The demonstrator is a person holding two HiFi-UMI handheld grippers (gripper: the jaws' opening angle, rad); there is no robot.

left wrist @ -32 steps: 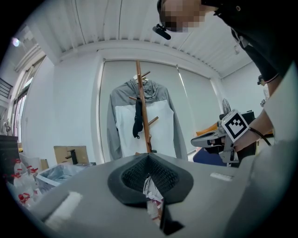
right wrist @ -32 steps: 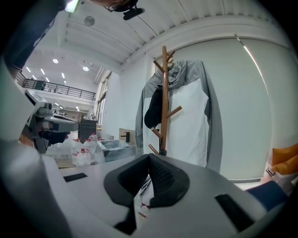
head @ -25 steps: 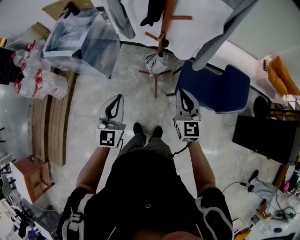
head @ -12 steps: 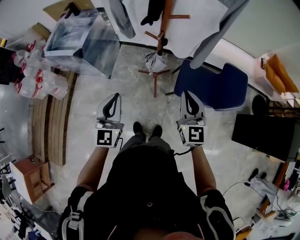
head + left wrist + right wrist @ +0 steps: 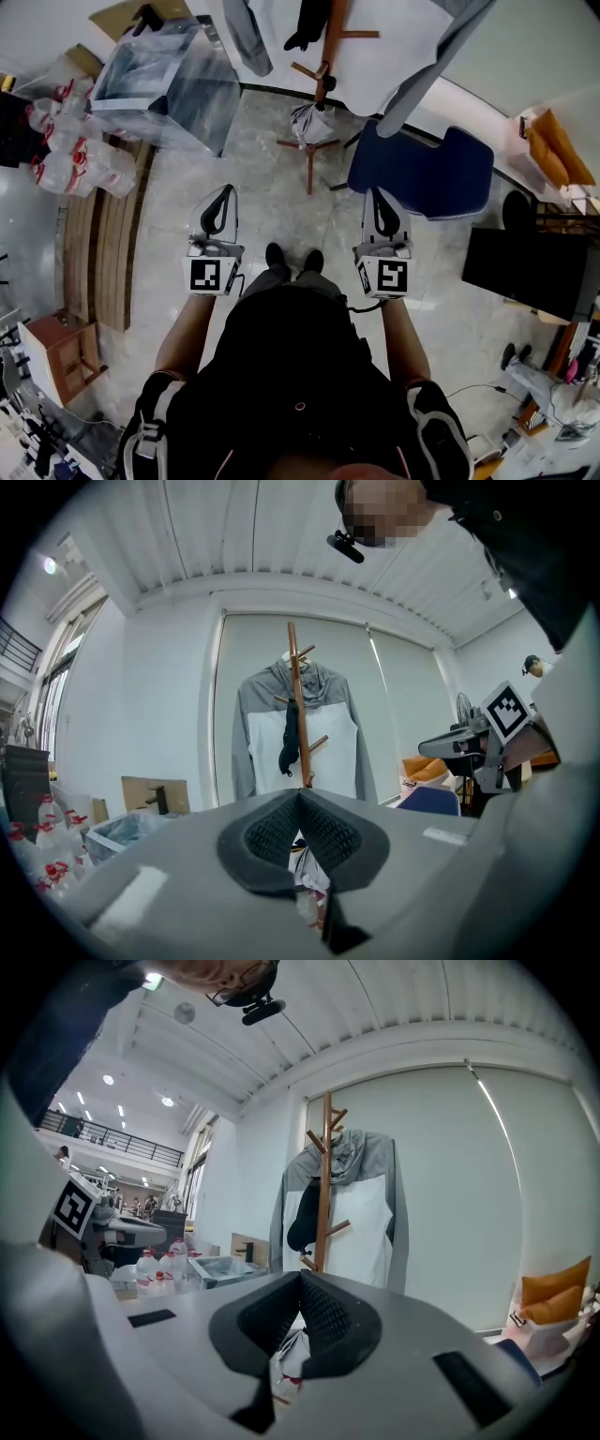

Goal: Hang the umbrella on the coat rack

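Note:
The wooden coat rack [image 5: 323,56] stands ahead of me, with a grey and white jacket [image 5: 375,47] and a dark item hung on it. A folded pale umbrella [image 5: 310,121] sits low at the rack's post, just above its legs; whether it hangs from a peg I cannot tell. My left gripper [image 5: 228,190] and right gripper [image 5: 377,192] are held side by side, pointing at the rack and well short of it. Both are shut and hold nothing. The rack [image 5: 298,705] rises above the shut left gripper [image 5: 298,793] in its view. It [image 5: 324,1185] also rises above the right gripper [image 5: 300,1275].
A blue chair [image 5: 427,173] stands right of the rack. A clear plastic bin [image 5: 164,80], water bottles [image 5: 66,150] and wooden slats [image 5: 108,234] are at the left. A black panel [image 5: 530,272] lies at the right. My shoes [image 5: 292,259] are on the marble floor.
Both grippers have risen a little toward the head camera; the right one has also drifted slightly right. Both stay shut and empty.

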